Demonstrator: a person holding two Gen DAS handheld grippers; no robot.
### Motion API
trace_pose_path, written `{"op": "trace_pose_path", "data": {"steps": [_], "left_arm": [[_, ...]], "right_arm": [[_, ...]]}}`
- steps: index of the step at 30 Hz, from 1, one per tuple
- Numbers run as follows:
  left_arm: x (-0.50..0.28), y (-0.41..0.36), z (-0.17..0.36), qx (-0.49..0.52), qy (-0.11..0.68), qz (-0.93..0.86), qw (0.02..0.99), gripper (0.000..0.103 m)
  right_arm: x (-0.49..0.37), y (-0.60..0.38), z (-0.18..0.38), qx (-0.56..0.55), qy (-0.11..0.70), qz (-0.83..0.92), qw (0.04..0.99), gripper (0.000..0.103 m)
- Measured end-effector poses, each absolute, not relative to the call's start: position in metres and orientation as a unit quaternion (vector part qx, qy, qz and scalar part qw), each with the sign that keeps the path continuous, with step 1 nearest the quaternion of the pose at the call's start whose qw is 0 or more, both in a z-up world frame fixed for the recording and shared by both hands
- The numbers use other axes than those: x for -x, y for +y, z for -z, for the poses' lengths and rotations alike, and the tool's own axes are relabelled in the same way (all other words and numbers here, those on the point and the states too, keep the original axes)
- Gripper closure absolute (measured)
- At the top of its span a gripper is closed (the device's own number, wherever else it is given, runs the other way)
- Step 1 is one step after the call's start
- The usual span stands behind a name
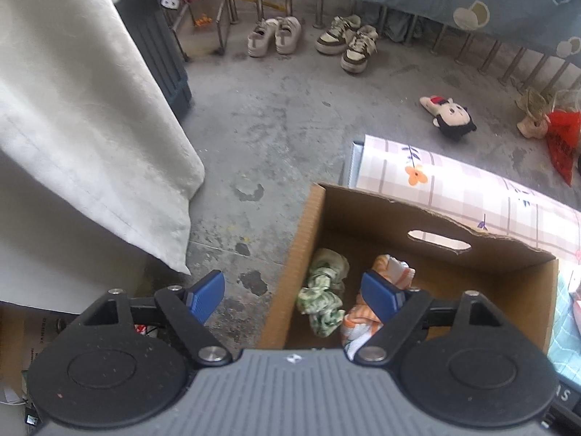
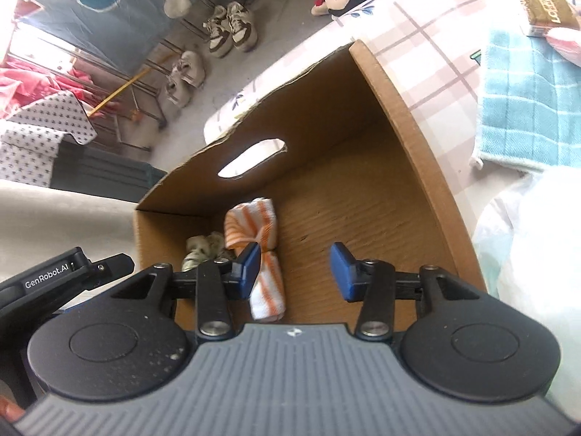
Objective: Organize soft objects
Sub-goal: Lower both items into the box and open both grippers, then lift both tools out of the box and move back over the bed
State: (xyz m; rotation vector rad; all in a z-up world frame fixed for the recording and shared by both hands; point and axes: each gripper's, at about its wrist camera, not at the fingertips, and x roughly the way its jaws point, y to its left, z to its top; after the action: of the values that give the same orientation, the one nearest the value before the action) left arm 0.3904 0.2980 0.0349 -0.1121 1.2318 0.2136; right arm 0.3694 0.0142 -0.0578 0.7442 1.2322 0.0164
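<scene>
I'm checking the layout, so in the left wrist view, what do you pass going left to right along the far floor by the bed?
White shoes → brown-and-cream sneakers → plush doll → red bag.

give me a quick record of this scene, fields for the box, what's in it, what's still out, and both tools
box: cardboard box, open top, on the checked cloth
inside: orange striped cloth beside green patterned cloth
still out: blue towel on the checked cloth; plush doll on the floor
left tool: open, empty, over the box's edge
right tool: open, empty, above the box
</scene>
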Motion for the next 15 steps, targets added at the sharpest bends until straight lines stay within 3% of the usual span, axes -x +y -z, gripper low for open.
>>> {"op": "trace_pose_path", "data": {"steps": [15], "left_arm": [[-0.387, 0.299, -0.072, 0.06, 0.555, -0.072, 0.827, 0.019]], "right_arm": [[-0.316, -0.014, 0.016, -0.382, 0.535, 0.051, 0.752, 0.061]]}}
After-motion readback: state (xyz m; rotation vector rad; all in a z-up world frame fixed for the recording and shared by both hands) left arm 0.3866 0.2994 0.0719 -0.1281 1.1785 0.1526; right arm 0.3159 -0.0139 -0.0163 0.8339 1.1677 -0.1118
